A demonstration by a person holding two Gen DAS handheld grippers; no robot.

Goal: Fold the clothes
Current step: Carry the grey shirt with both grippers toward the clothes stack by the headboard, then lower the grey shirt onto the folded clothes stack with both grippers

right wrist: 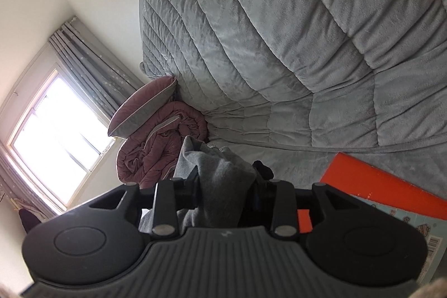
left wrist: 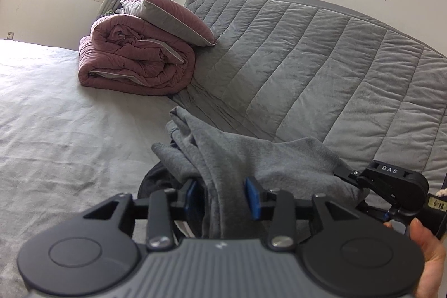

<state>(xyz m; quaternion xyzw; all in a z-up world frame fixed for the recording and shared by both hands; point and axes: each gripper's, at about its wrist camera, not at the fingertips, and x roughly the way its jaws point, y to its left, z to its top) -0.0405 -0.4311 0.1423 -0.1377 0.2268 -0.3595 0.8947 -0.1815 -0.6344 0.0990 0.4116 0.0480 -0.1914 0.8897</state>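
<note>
**Grey garment held aloft, fold not yet visible**

Both grippers grip one grey garment above the bed: the left gripper has its blue-padded fingers clamped on a bunched edge, the right gripper, at 3 o'clock in the left view, pinches another part. The cloth hangs crumpled, showing no neat fold; flattening and creasing appear to remain.

Garment: grey fleecy cloth, matt. Headboard cover: quilted plush. Left gripper: matt black plastic, blue pads, metal screws.
</note>
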